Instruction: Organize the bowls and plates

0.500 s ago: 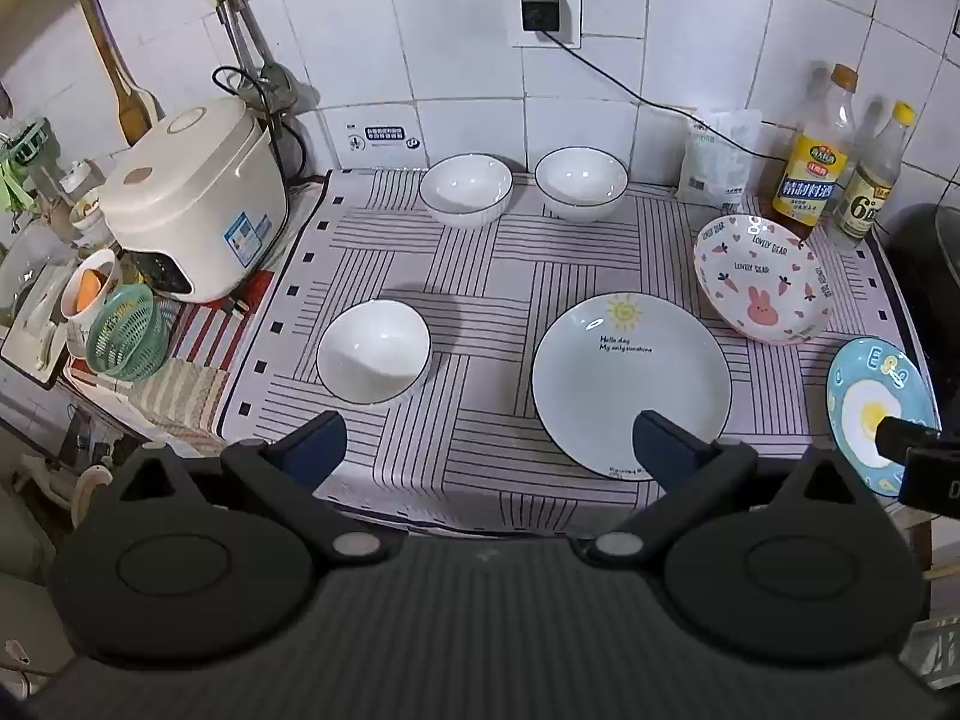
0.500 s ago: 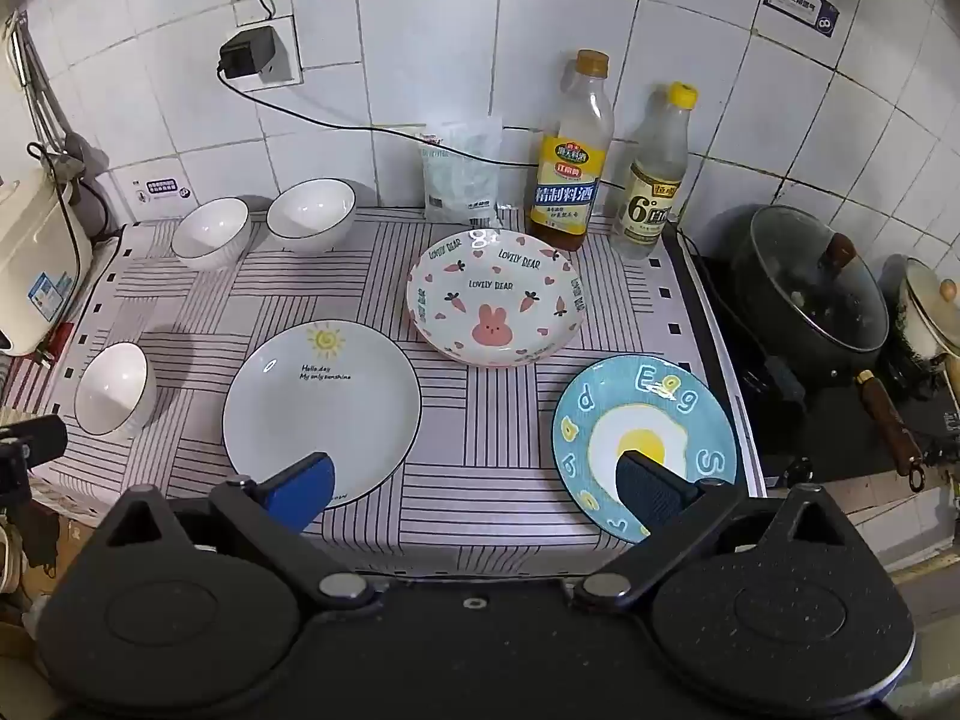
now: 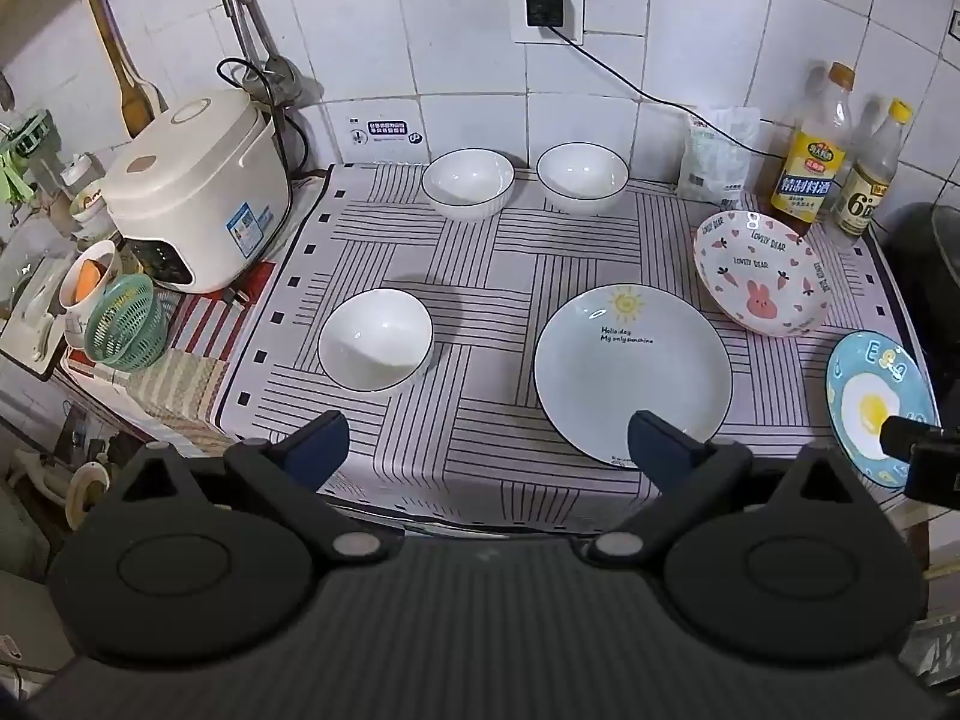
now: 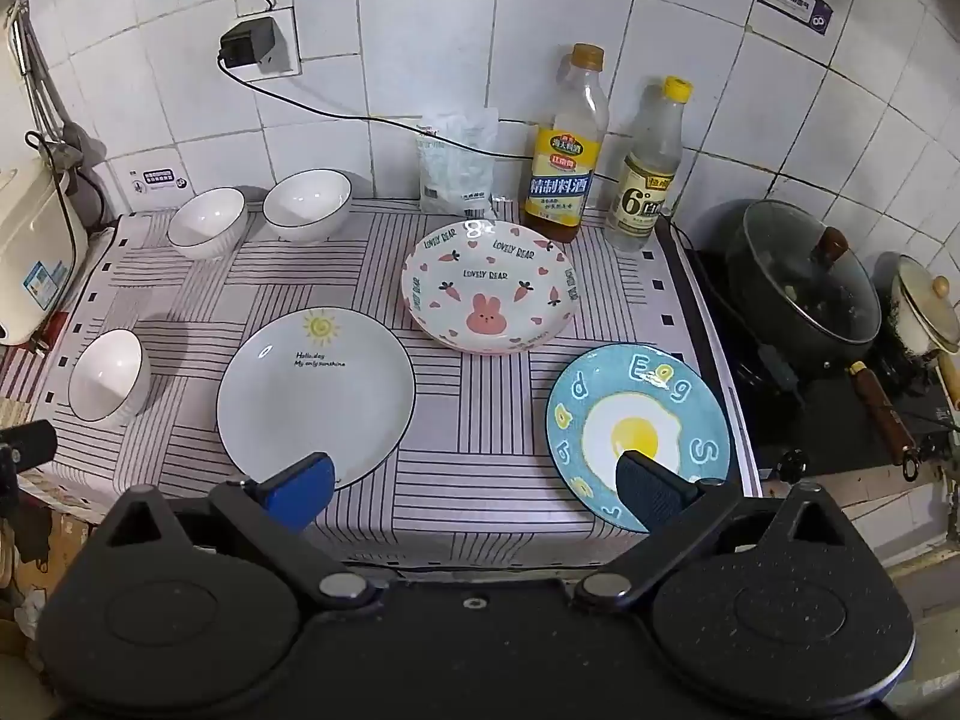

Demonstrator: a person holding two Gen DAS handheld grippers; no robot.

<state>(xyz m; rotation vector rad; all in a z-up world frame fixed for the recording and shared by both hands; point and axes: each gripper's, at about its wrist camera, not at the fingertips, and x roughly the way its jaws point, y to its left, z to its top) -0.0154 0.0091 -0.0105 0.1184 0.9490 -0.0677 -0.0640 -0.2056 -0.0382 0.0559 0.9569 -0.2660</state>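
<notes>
White-tiled kitchen desk [image 3: 480, 252] holds unsorted dishes; both tongs, left [image 3: 489, 450] and right [image 4: 474, 483], hover spread wide and empty, so nothing's gripped yet, and the near bowl [image 3: 375, 339] probably needs grasping first.

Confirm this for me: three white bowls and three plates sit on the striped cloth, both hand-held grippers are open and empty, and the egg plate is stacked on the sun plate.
One thing is wrong: the egg plate is not stacked on the sun plate. It lies apart on the striped cloth, to its right, as the right wrist view shows. The rest holds.
</notes>
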